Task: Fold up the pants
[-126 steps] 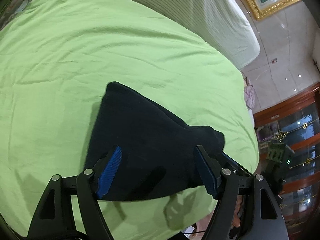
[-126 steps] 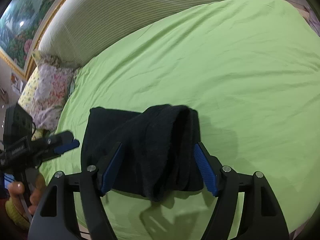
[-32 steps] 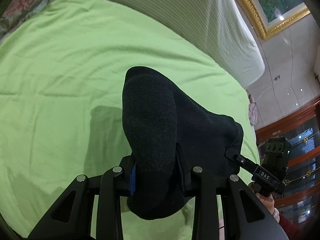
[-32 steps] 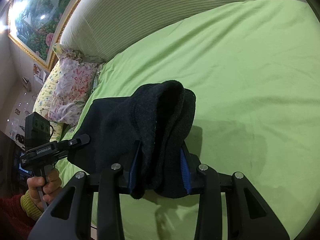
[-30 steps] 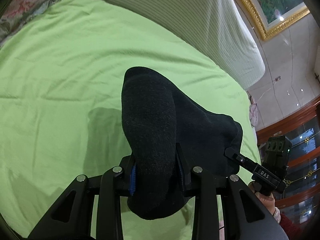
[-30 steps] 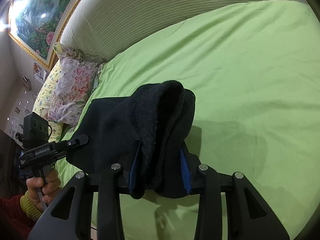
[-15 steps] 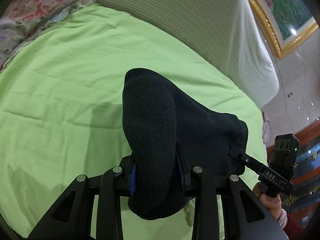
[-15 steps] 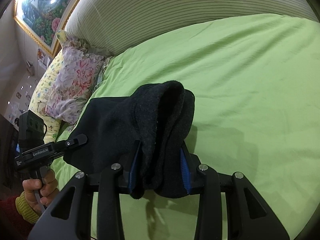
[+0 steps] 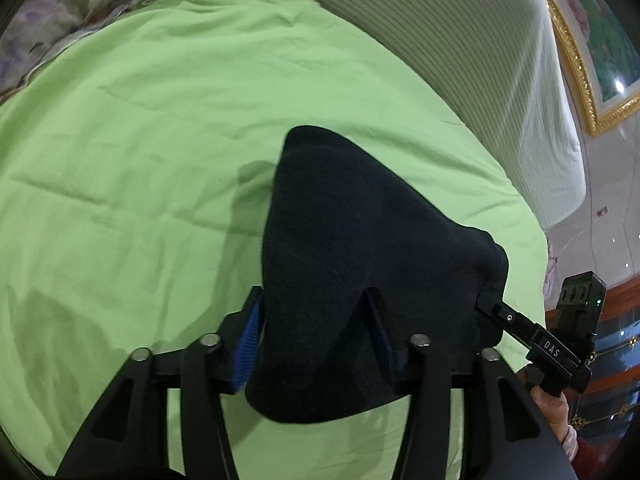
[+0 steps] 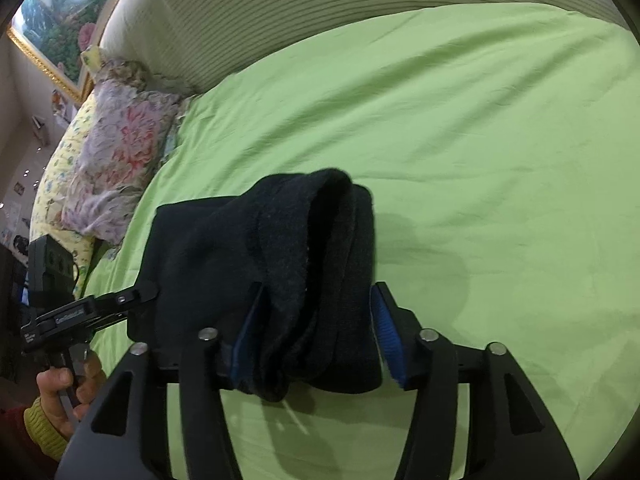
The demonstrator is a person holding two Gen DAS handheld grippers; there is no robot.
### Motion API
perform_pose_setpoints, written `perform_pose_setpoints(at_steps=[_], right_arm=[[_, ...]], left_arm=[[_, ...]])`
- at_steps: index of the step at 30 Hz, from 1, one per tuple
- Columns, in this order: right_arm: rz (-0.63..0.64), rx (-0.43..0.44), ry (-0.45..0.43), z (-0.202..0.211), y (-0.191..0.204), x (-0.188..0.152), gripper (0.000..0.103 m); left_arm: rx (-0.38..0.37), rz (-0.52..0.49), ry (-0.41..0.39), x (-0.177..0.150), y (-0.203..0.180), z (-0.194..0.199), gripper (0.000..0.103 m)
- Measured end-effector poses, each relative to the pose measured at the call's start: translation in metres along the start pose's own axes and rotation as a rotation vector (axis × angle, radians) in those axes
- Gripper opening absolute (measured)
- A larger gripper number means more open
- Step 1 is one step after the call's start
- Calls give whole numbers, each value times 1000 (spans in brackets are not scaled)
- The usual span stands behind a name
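Observation:
The black pants (image 9: 360,240) lie folded in a thick bundle on the green sheet (image 9: 120,160). My left gripper (image 9: 312,332) straddles one end; its jaws are opening, and the cloth sags loosely between them and drapes over the right finger. In the right wrist view the other end of the pants (image 10: 248,248) shows as stacked layers. My right gripper (image 10: 316,328) straddles that end, jaws opening, and its right blue pad (image 10: 386,332) stands a little off the cloth. Each view shows the other gripper at the pants' far corner, held by a hand.
A striped padded headboard (image 10: 320,8) curves behind the bed. A floral pillow (image 10: 116,152) lies at the left edge of the sheet, a yellow one beside it. A gold-framed painting (image 9: 580,60) hangs on the wall. Green sheet (image 10: 480,140) stretches wide beyond the pants.
Both pairs of jaws, clamped on the bunched pants before, now stand apart. The pants have slumped and spread between them. Both grippers moved toward the headboard and lower.

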State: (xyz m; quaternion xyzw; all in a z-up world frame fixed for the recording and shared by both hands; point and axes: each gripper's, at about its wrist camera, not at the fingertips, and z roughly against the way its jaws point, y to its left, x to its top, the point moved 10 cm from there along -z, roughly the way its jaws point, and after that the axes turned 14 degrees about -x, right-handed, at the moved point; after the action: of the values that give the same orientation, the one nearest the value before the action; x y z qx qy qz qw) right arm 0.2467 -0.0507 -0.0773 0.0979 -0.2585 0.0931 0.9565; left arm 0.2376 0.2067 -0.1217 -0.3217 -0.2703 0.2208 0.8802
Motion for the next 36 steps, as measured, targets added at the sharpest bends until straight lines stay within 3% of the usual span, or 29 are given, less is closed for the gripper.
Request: perform_pose_setpoints(at_steps=[3,10,14,17,25,36], right_arm=[[-16,-9,-2,0,-11,-2,67],[-48,-14,-12,11,-26,-9,70],[-63,-28,-28,21,-30,-10,70],[-58,-37,-43,29,-26,-12,70],[8,-36,-92,47,0,-23,73],[222,-130,-290,72,41,-47,86]], left_arm=[[4,10,-6,0,5,4,62],[25,10,-11,-4,4,13,66],[40,-30,-20,-6,-7,21,66],[72,-82,-32,-11,-17,27,73],[144,-174,-56,-27,-36,38,79],[219,-276,-161,-48,-48,53,81]])
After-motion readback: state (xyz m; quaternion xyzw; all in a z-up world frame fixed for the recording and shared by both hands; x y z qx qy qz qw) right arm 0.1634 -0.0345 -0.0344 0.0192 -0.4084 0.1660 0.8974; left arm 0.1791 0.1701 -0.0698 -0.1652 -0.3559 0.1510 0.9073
